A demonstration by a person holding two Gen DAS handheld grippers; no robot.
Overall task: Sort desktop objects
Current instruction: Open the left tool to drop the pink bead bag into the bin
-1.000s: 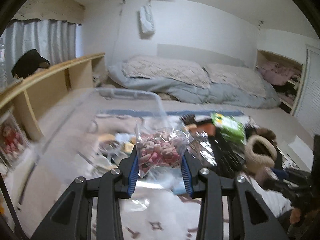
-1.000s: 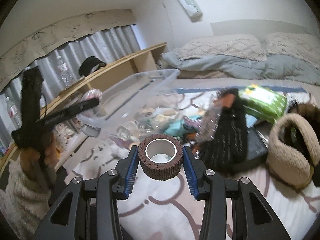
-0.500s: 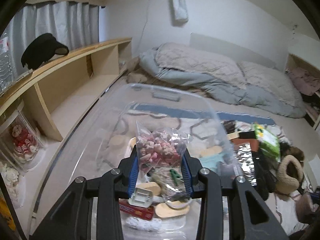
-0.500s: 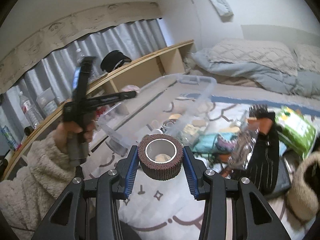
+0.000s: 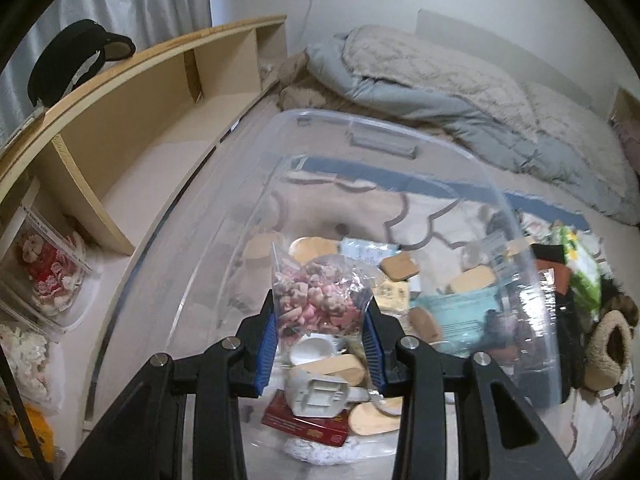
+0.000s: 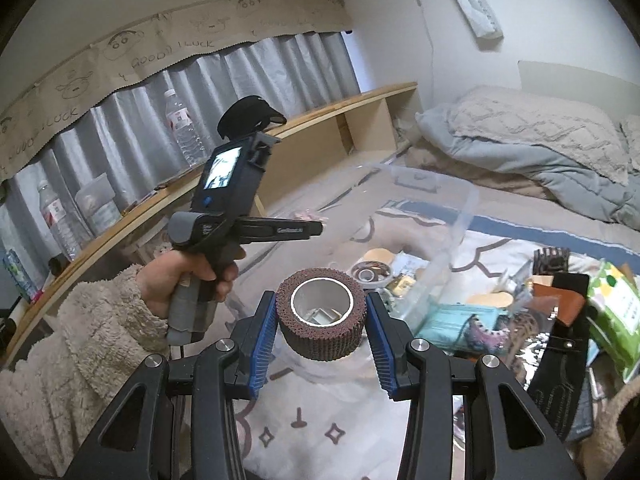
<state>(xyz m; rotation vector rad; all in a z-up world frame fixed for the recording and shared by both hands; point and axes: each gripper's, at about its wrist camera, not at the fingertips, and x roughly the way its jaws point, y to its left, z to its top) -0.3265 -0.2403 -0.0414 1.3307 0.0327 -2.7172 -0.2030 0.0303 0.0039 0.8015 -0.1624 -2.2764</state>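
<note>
My left gripper (image 5: 320,336) is shut on a clear bag of pink and grey pieces (image 5: 320,300) and holds it above the open clear plastic bin (image 5: 380,136). The bin holds several items: round wooden pieces, a white plug (image 5: 316,394), a red box (image 5: 308,426), a teal packet (image 5: 452,308). My right gripper (image 6: 322,328) is shut on a brown ribbed roll with a silver core (image 6: 322,316), held near the bin's front rim (image 6: 460,232). The left gripper's handle and the hand on it (image 6: 224,216) show in the right wrist view.
A wooden shelf (image 5: 132,92) runs along the left, with a black cap (image 5: 76,60) and water bottles (image 6: 184,128). Right of the bin lie a green packet (image 6: 616,316), black gloves (image 6: 560,360) and furry earmuffs (image 5: 608,344). Bedding (image 5: 460,84) lies behind.
My left gripper has moved left with the bag, from over the clutter to above the bin. My right gripper has swung left with the roll toward the bin's front.
</note>
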